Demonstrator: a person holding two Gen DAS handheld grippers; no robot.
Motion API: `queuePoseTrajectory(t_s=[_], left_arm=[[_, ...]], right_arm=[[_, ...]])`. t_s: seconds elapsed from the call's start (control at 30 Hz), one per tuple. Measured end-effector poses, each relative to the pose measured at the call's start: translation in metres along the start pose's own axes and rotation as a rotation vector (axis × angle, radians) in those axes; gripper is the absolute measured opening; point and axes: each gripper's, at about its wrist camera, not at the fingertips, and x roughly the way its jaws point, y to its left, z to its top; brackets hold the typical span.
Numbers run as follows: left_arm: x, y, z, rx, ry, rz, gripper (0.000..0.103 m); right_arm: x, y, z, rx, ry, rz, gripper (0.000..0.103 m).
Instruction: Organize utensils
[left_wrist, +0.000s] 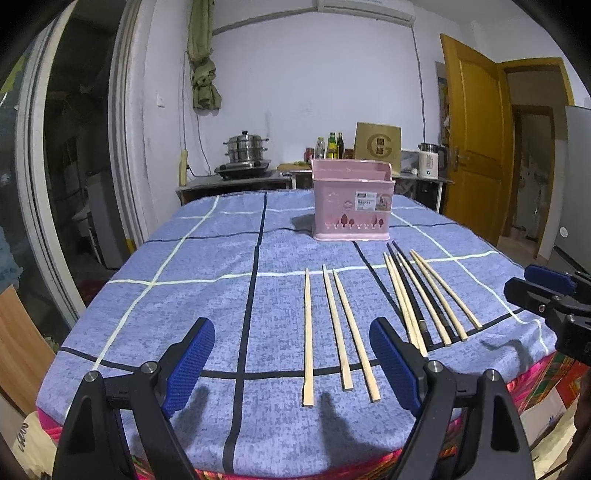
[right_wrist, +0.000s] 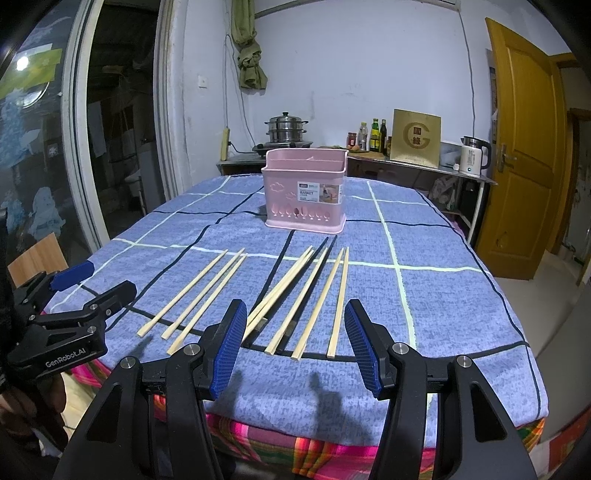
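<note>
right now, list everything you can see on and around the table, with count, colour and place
pale wooden chopsticks: eight, light wood; three at near left, five at near right
black chopsticks: two, black, among the right group
pink plastic utensil basket: one, pink, far middle of table, nothing visibly in it
blue checked tablecloth: one, blue with white and black lines, covers the table
steel steamer pot: one, silver, back counter left
bottles: several, mixed colours, back counter
white electric kettle: one, white, back counter right
wooden door: one, yellow-brown, right wall
left gripper: black with blue pads, open, above near edge
right gripper: same, open, near right group
</note>
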Motion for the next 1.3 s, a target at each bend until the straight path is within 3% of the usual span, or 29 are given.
queuePoseTrajectory(t_s=[0.33, 0.53, 0.87, 1.03, 1.3], left_arm=[[0.053, 0.011, 0.025, 0.01, 0.116, -0.057, 0.08], [0.097, 0.017, 0.042, 0.044, 0.203, -0.094, 0.063], [0.154, 0.019, 0.052, 0.058, 0.317, -0.113, 0.048], [0.167, 0.017, 0.051, 0.057, 0.346, -0.128, 0.045], [0.177, 0.015, 0.05, 0.056, 0.376, -0.148, 0.045]], right_arm=[[0.033, -0.005, 0.012, 0.012, 0.052, 0.03, 0.056], [0.066, -0.016, 0.028, 0.034, 0.111, 0.039, 0.056], [0.131, -0.037, 0.045, 0.09, 0.235, 0.056, 0.022], [0.155, -0.048, 0.047, 0.114, 0.291, 0.043, 0.013], [0.175, -0.057, 0.048, 0.114, 0.34, 0.02, 0.01]])
